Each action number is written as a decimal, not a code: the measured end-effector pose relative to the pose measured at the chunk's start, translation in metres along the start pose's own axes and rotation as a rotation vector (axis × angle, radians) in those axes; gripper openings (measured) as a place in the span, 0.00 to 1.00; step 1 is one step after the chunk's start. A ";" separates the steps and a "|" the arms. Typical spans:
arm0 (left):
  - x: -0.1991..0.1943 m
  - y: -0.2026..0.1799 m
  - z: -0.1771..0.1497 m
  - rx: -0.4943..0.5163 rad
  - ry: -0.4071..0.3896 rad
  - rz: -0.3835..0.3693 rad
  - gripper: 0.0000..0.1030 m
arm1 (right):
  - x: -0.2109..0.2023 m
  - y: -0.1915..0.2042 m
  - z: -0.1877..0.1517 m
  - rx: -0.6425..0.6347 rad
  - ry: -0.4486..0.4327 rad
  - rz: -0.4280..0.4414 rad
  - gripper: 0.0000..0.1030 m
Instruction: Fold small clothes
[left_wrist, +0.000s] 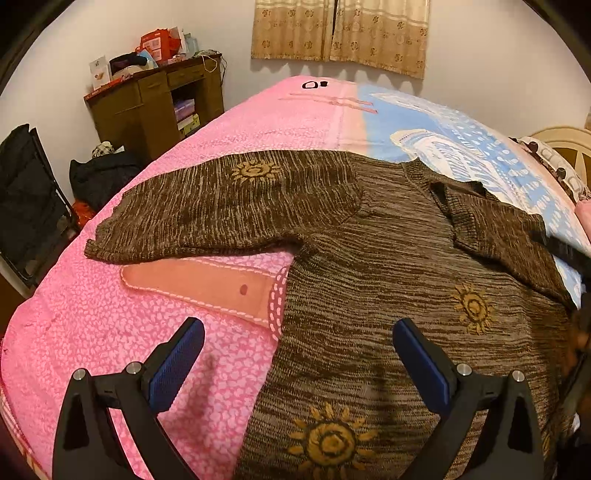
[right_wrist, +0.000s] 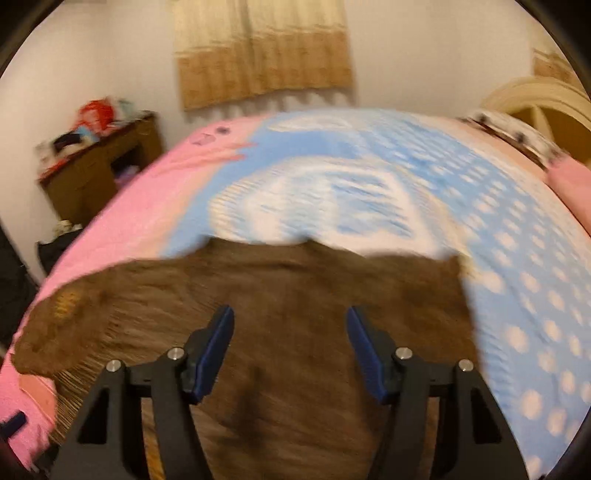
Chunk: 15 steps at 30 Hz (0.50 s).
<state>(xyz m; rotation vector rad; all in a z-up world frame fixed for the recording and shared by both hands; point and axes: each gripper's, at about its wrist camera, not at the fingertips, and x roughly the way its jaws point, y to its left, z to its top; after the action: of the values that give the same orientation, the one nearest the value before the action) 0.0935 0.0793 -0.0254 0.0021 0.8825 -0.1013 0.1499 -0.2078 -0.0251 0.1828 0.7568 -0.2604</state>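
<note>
A brown knitted sweater (left_wrist: 369, 258) with yellow sun patterns lay flat on the pink and blue bedspread (left_wrist: 110, 325), one sleeve (left_wrist: 221, 206) stretched out sideways over the pink part. The left gripper (left_wrist: 298, 354) hung over the sweater's lower edge, jaws spread and empty. The right gripper (right_wrist: 290, 347) was released too, nothing between its blue pads (right_wrist: 218, 347), above the blurred sweater (right_wrist: 295, 295).

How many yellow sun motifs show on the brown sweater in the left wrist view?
3 on the sweater: one on the outstretched sleeve, one on the right chest, one near the hem. Folded or covered parts may hide more.
</note>
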 end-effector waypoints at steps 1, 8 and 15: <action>-0.001 -0.001 -0.001 -0.005 0.008 -0.012 0.99 | -0.001 -0.020 -0.010 0.015 0.012 -0.048 0.64; -0.004 -0.005 -0.001 -0.018 0.011 -0.015 0.99 | -0.020 -0.116 -0.048 0.111 0.096 -0.198 0.66; 0.001 -0.012 0.005 -0.011 0.003 0.007 0.99 | -0.024 -0.139 -0.024 0.188 0.063 -0.231 0.49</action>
<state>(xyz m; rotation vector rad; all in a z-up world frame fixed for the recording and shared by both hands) 0.0965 0.0667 -0.0227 -0.0045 0.8856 -0.0896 0.0761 -0.3305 -0.0354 0.2830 0.8166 -0.5484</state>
